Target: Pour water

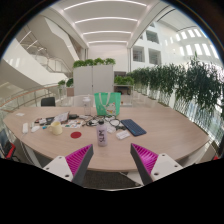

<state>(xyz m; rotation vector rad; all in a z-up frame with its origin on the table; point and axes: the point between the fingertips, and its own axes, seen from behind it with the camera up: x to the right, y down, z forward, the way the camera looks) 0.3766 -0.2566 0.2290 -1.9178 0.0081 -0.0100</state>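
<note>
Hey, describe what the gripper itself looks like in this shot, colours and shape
The gripper shows two dark fingers, one at each side, set apart. Each finger bears a bright magenta pad on its inner face, wedge-shaped and ribbed. No cables, markings, hand or sleeve are visible.

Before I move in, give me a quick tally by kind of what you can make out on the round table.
Green translucent plastic pitcher: 1
Small clear plastic bottle: 1
Dark flat rectangular tablet: 1
Round pale pink object: 1
Total: 4 clear items on the round wooden table; the other small clutter is too tiny to sort. The tongs are open, short of the table.
</note>
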